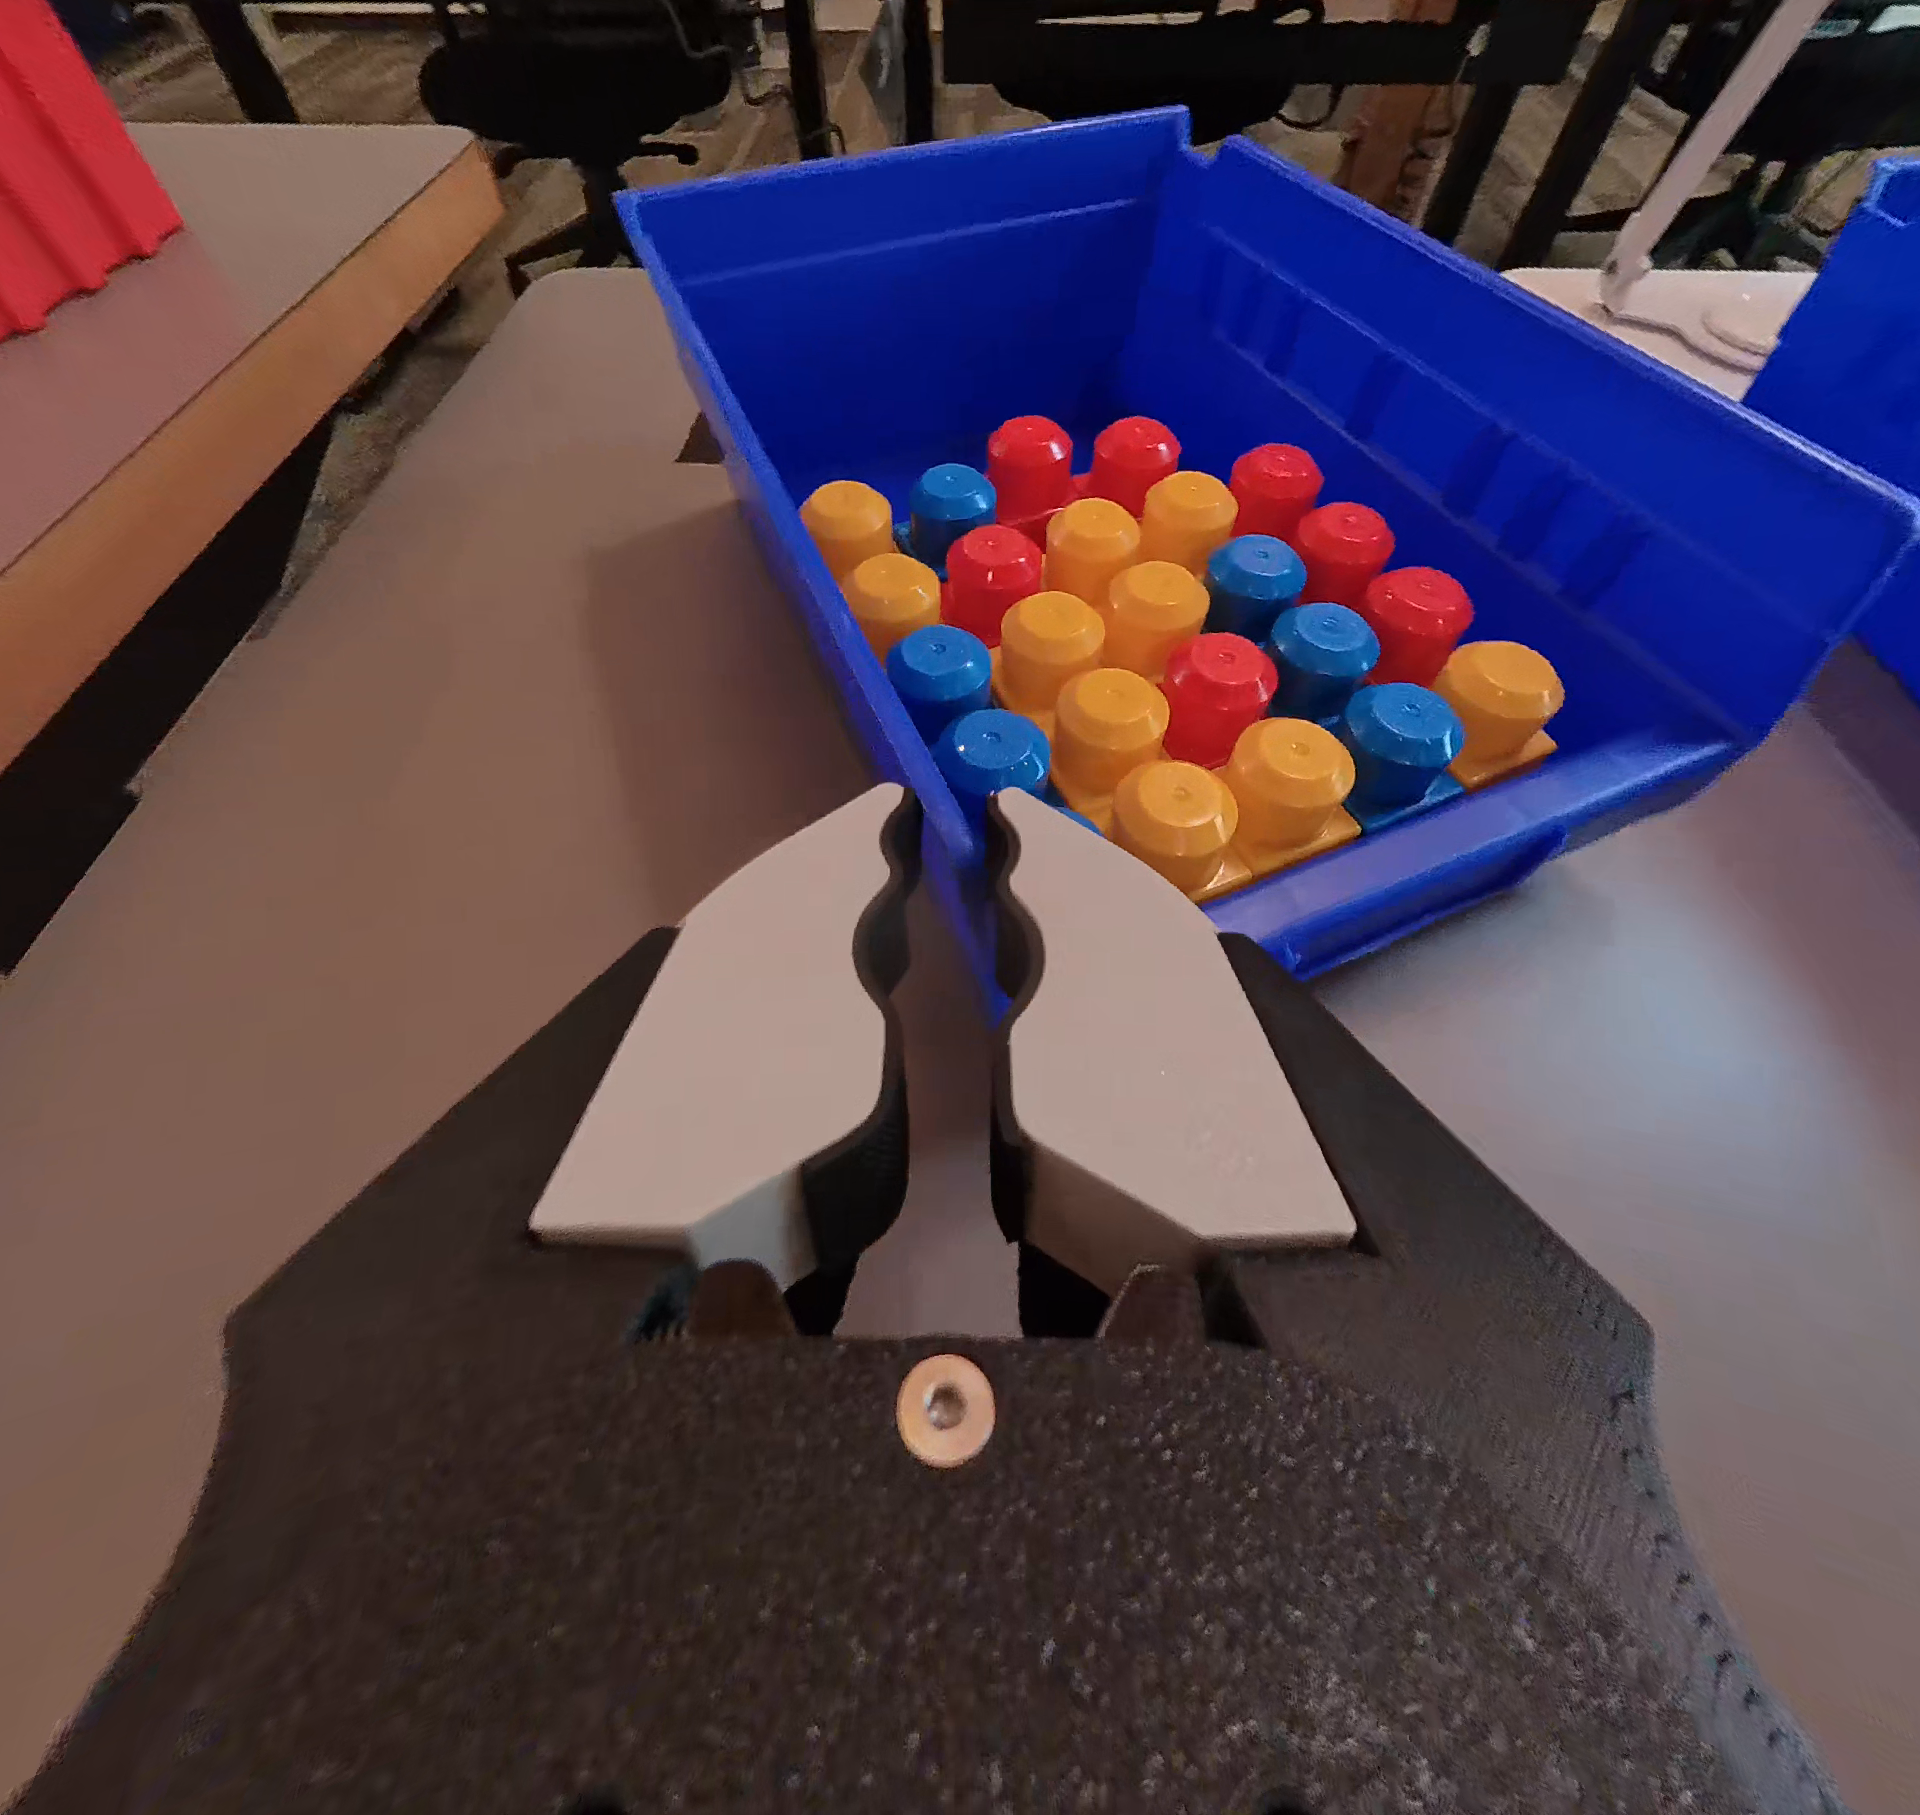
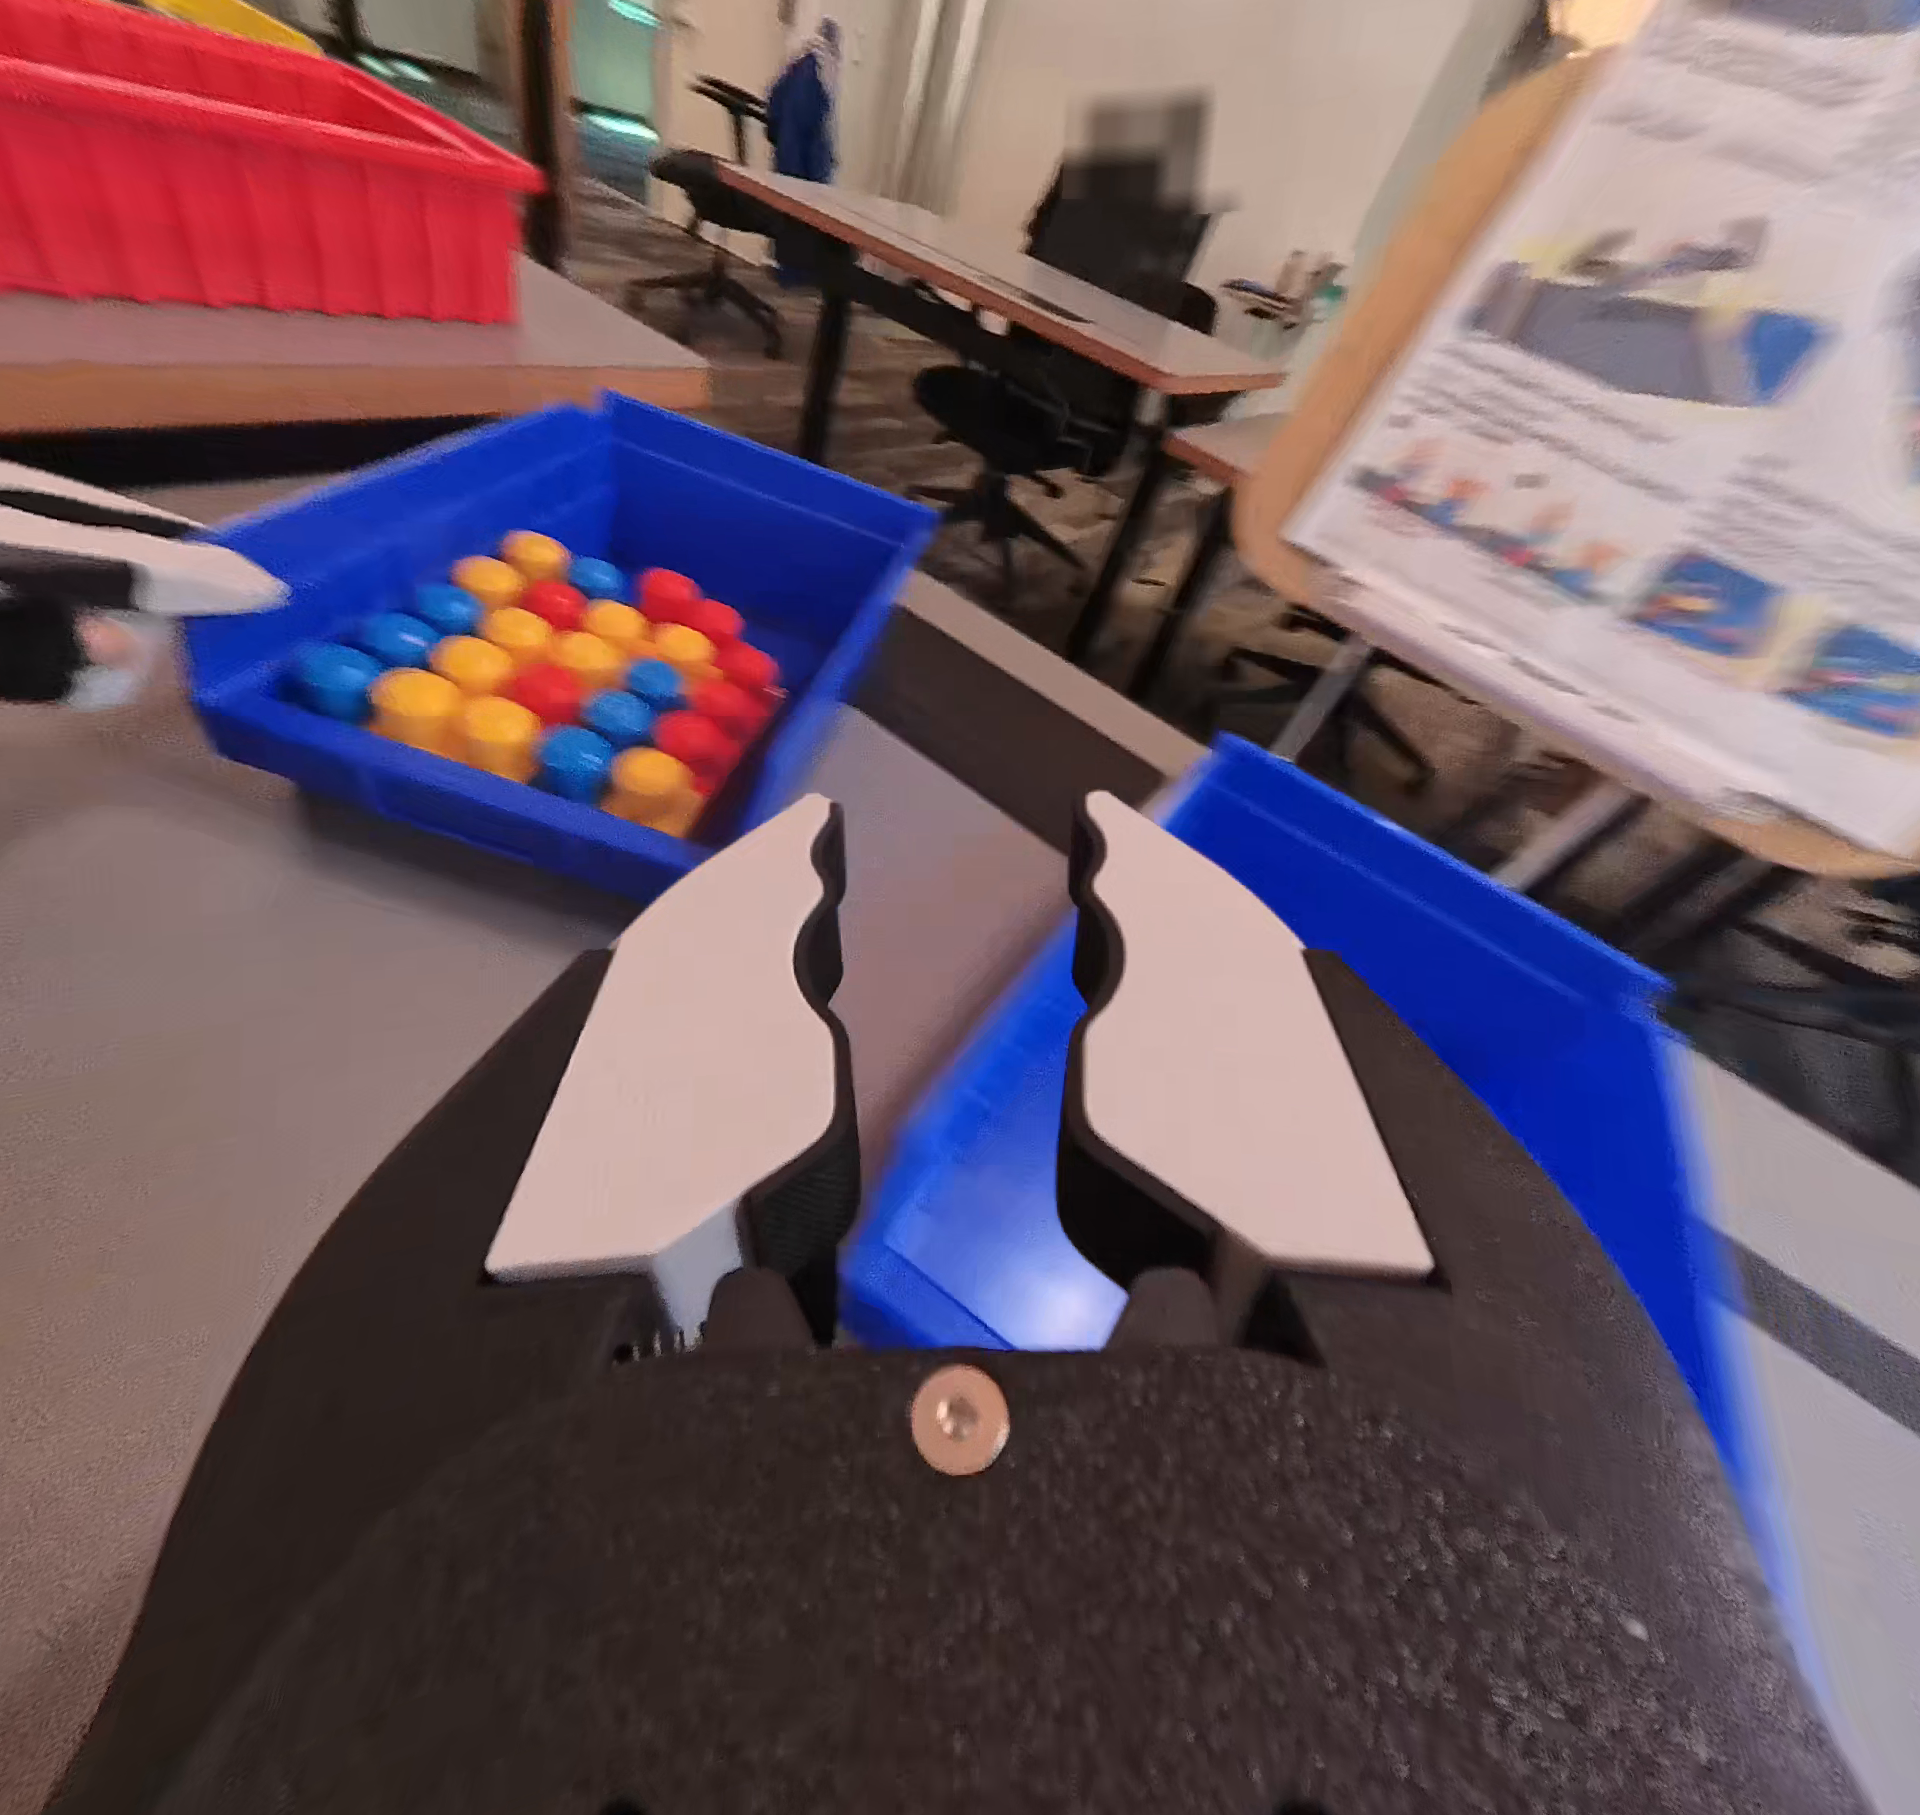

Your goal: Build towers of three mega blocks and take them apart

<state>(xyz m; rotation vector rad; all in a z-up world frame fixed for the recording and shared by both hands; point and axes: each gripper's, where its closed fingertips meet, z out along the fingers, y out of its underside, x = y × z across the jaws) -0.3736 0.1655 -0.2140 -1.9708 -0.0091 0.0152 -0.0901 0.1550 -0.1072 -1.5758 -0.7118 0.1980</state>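
Observation:
A blue bin (image 1: 935, 311) on the grey table holds several red, yellow and blue mega blocks (image 1: 1153, 622), standing studs up in one layer. My left gripper (image 1: 948, 825) is closed down on the bin's near left wall, one finger on each side of it. The right wrist view is blurred by motion. There the same bin (image 2: 727, 508) and its blocks (image 2: 551, 664) lie ahead to the left, with the left gripper's fingertip (image 2: 223, 576) at the bin's left corner. My right gripper (image 2: 956, 830) is open and empty above the left wall of a second blue bin (image 2: 1455, 944).
The second blue bin's edge shows at the right (image 1: 1860, 394). A red bin (image 2: 239, 207) sits on a neighbouring table on the left. A board with printed sheets (image 2: 1662, 394) stands at the right. Desks and office chairs (image 2: 997, 404) stand behind the table. Tip to tip, the grippers are about 30 cm apart.

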